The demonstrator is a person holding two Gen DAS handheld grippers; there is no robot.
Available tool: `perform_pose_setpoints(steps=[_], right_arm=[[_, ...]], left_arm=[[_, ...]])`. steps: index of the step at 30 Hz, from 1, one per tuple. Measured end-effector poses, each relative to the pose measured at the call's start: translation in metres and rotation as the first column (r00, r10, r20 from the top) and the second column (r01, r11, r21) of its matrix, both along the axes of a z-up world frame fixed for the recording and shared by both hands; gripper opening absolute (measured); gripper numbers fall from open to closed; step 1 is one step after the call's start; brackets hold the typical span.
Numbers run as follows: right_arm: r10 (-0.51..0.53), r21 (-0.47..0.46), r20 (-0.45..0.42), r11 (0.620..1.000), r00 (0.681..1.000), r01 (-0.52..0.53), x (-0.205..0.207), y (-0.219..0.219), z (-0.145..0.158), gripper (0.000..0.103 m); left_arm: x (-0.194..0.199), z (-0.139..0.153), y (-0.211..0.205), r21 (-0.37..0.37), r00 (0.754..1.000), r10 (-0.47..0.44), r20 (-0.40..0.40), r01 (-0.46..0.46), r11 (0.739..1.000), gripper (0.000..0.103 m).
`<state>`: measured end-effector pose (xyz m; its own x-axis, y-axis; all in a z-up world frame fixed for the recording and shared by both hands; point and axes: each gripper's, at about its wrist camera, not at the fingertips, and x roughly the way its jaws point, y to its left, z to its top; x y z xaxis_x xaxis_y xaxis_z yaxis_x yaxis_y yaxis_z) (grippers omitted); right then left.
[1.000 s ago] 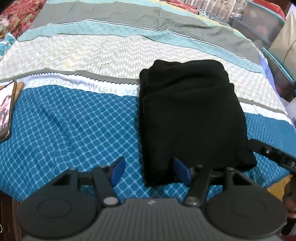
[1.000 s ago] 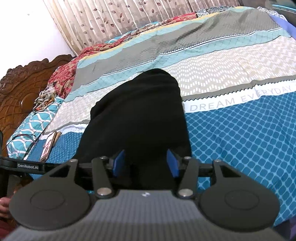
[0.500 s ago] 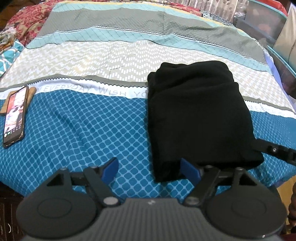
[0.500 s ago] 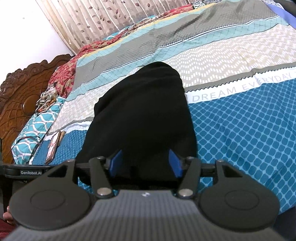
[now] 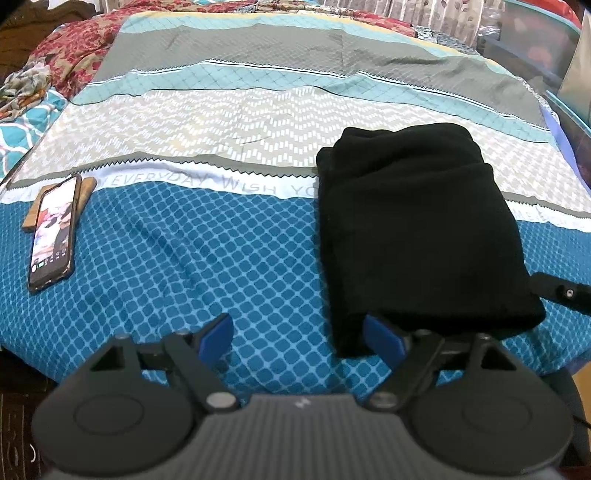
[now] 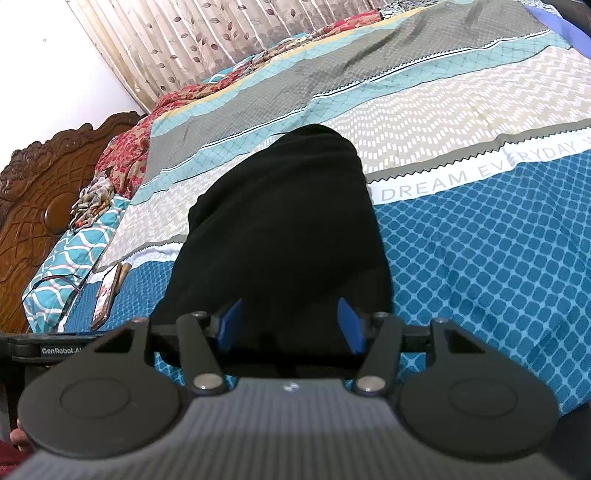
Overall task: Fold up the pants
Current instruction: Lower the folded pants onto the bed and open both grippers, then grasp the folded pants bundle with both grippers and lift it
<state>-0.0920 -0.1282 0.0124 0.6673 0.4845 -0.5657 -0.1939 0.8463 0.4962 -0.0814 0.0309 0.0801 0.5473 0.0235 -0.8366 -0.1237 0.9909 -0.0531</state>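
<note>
The black pants (image 5: 417, 225) lie folded into a compact rectangle on the patterned bedspread (image 5: 207, 254), near the bed's front edge. They also show in the right wrist view (image 6: 280, 229). My left gripper (image 5: 297, 338) is open and empty, just in front of the bundle's near left corner, not touching it. My right gripper (image 6: 290, 325) is open and empty, its blue pads (image 6: 229, 325) hovering over the near end of the pants. The right gripper's finger (image 5: 561, 291) shows at the right edge of the left wrist view.
A phone (image 5: 51, 236) lies on a wooden block at the bed's left, also in the right wrist view (image 6: 105, 291). A carved wooden headboard (image 6: 40, 206) and pillows stand at the left. Curtains (image 6: 207, 33) hang behind. Storage boxes (image 5: 535, 40) stand at the far right.
Both grippers have drawn back from the folded pants toward the bed's front edge. The left gripper has opened wider. The pants have not moved.
</note>
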Motion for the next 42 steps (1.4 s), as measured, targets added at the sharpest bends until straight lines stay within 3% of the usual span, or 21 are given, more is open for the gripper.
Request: perform_pose_setpoints(steps=[12, 15, 22, 29, 42], right_arm=[[-0.070, 0.016, 0.007, 0.997, 0.997, 0.070, -0.004, -0.010, 0.000, 0.059], [-0.102, 0.013, 0.012, 0.995, 0.995, 0.102, -0.005, -0.014, 0.001, 0.064], [-0.163, 0.027, -0.003, 0.986, 0.987, 0.163, -0.003, -0.025, -0.001, 0.069], [-0.166, 0.015, -0.010, 0.986, 0.986, 0.167, -0.001, -0.026, -0.002, 0.070], [-0.128, 0.021, -0.015, 0.991, 0.992, 0.128, 0.012, -0.031, -0.004, 0.083]], left_arm=[[-0.003, -0.004, 0.007, -0.021, 1.000, 0.018, -0.003, -0.018, 1.000, 0.085], [-0.006, -0.001, 0.008, -0.032, 1.000, 0.015, 0.024, -0.014, 0.999, 0.092], [-0.007, 0.001, 0.011, -0.052, 0.998, 0.006, 0.058, -0.003, 0.999, 0.095], [-0.008, 0.001, 0.016, -0.101, 0.997, -0.005, 0.080, 0.013, 0.995, 0.102], [0.022, 0.000, 0.030, -0.188, 0.996, -0.039, 0.084, 0.054, 0.981, 0.103]])
